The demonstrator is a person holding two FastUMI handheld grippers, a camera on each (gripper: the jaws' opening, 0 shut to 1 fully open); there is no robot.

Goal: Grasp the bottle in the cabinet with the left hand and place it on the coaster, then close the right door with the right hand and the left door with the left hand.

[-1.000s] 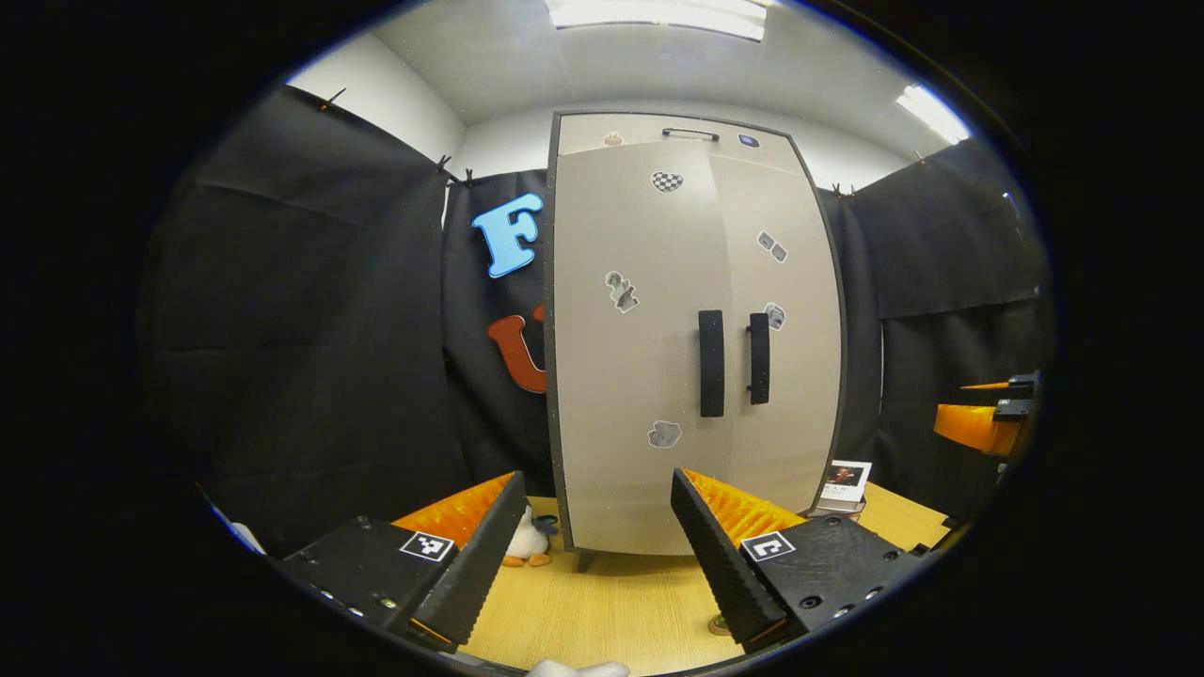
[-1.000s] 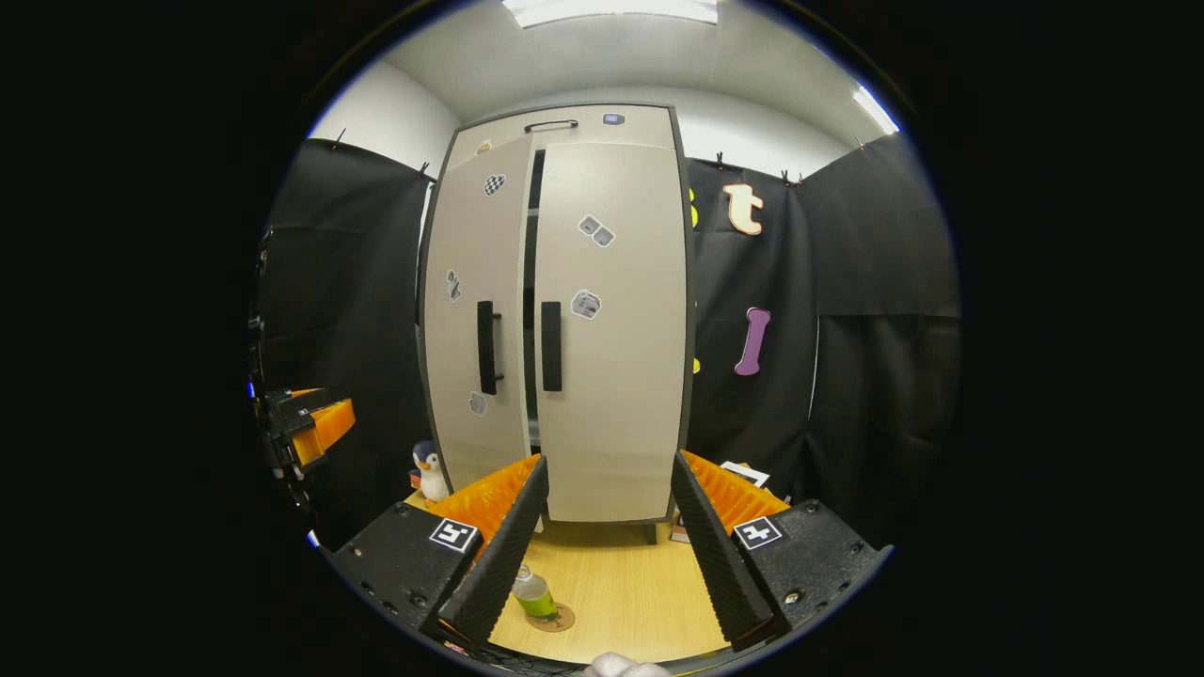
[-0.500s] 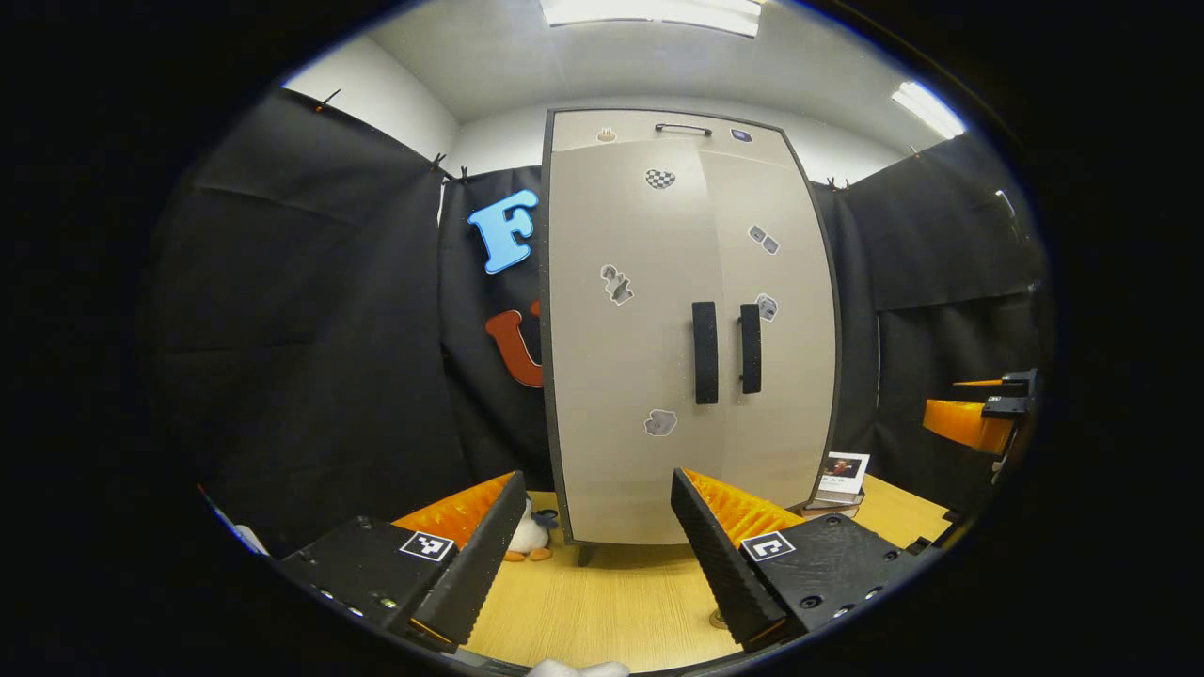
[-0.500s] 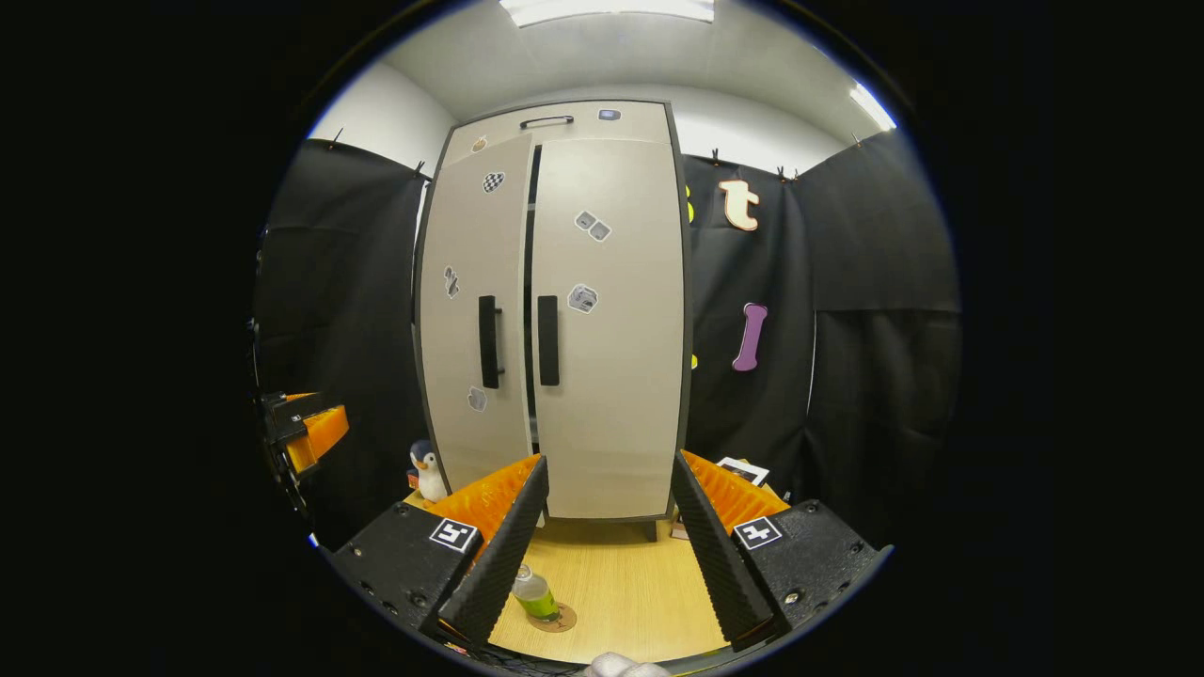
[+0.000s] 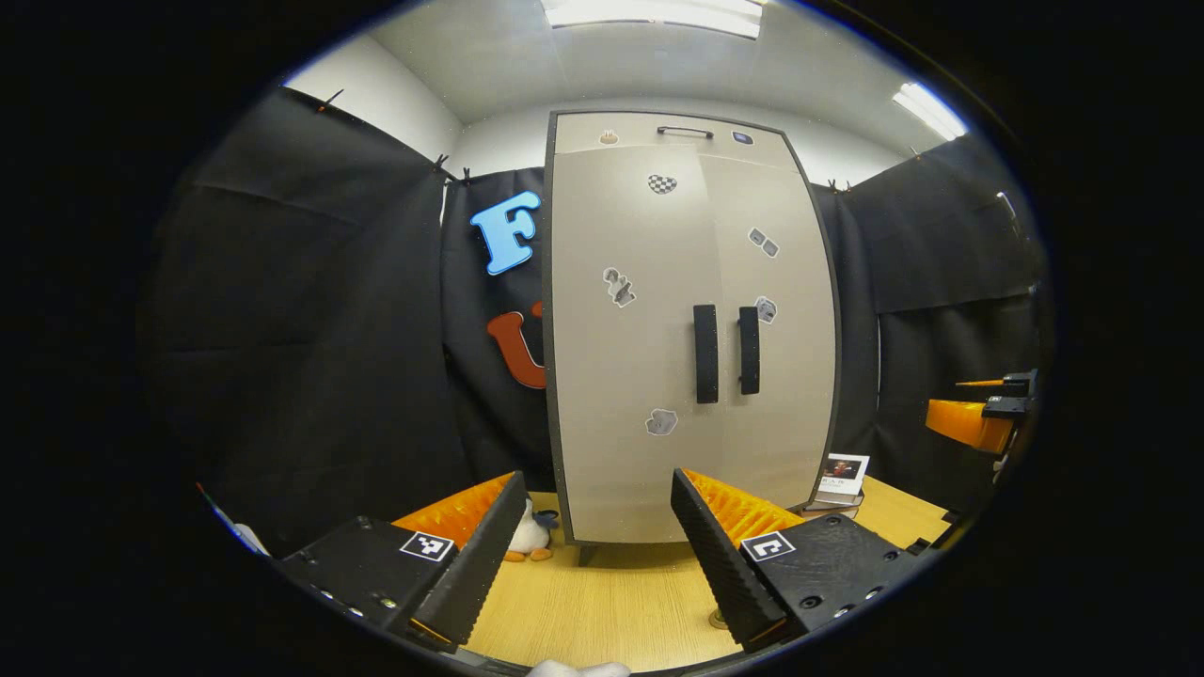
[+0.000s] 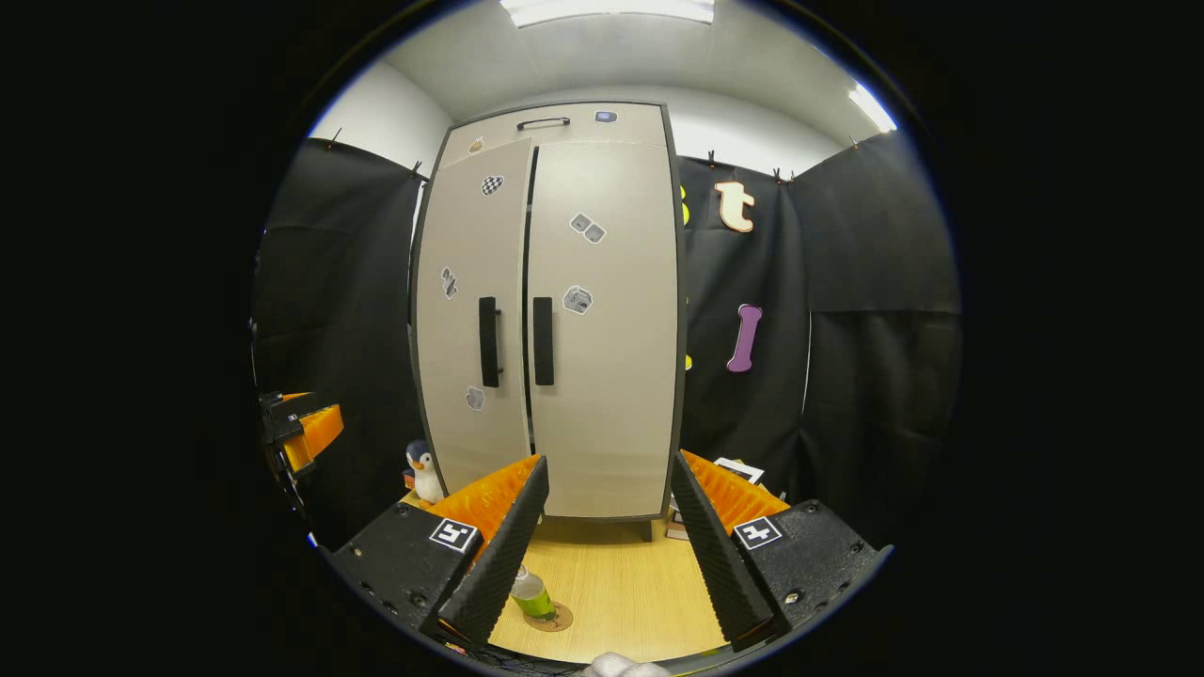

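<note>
The tall grey cabinet (image 5: 691, 329) stands on the wooden table (image 5: 611, 602), its left door (image 5: 625, 348) and right door (image 5: 785, 348) flush, the two black handles (image 5: 705, 353) side by side. In the right gripper view a thin dark seam runs between the doors (image 6: 529, 310). A bottle (image 6: 532, 594) of green liquid stands upright on the round coaster (image 6: 553, 618), just off my right gripper's left finger. My left gripper (image 5: 597, 477) is open and holds nothing, short of the cabinet. My right gripper (image 6: 609, 459) is open too, facing the right door (image 6: 602, 329).
A toy penguin (image 6: 423, 468) stands at the cabinet's left foot. A small stack of books with a picture card (image 5: 840, 475) lies at its right foot. Black cloth walls close the booth on both sides. The right gripper (image 5: 978, 418) shows at the right edge of the left gripper view.
The left door has swung in: the dark gap between the doors has shrunk to a thin seam and the two handles have drawn together. Both grippers stayed open and barely shifted.
</note>
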